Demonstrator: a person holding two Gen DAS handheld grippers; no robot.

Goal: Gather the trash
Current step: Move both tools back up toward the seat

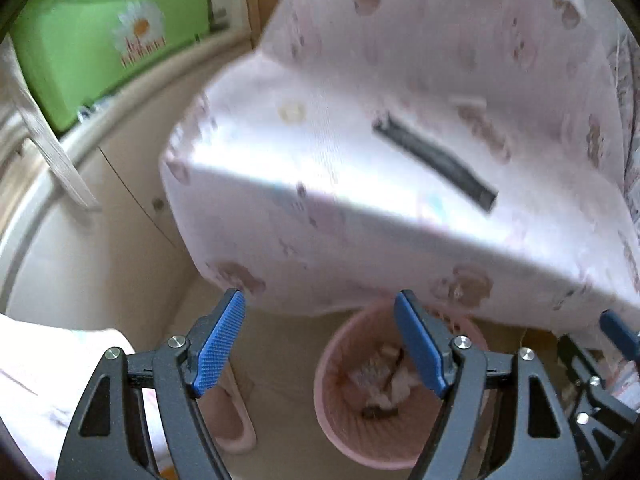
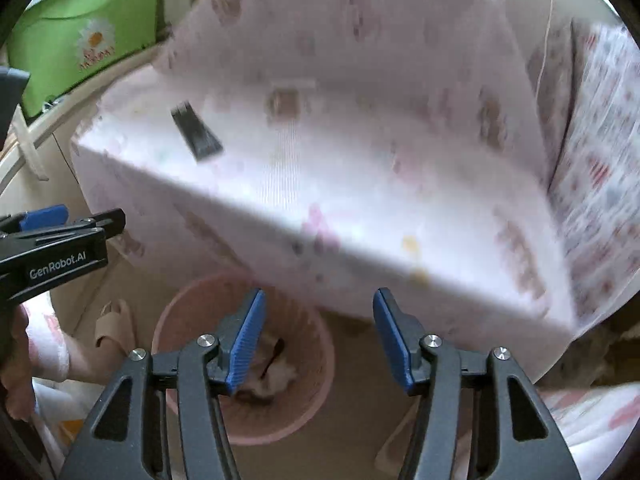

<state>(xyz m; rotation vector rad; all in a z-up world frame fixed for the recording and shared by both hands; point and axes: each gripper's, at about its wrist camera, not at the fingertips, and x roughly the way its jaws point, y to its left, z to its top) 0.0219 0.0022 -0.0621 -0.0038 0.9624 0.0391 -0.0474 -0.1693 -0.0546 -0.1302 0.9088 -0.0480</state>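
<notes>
Left claw (image 1: 320,340) has its blue pads apart with nothing between them, pointing steeply down over the floor. Right claw (image 2: 318,340) also stands apart and empty; no trash is gripped by either. Below both sits a pink bin (image 2: 192,308) on the beige floor (image 1: 280,344), just beside the edge of the bed (image 1: 360,160). Inside the bin lies the trash (image 2: 280,376): crumpled whitish tissue-like bits plus a thin dark piece, too blurred to name. From the left wrist view the trash (image 1: 384,380) shows in the bin (image 1: 340,420) behind the claw's right pad. The bed is covered with a pink sheet printed with brownish figures; on it lies a flat black strip (image 1: 436,164), well apart from both claws. In the right wrist view the same strip (image 2: 196,136) shows near the bed's left side, and the left claw's body with "GenRobot.AI" lettering comes in at the left edge. A beige slipper (image 2: 116,320) lies on the floor left of the bin. A green box (image 1: 100,40) with a daisy print stands at upper left, behind a white rail. Both views are motion-blurred.
</notes>
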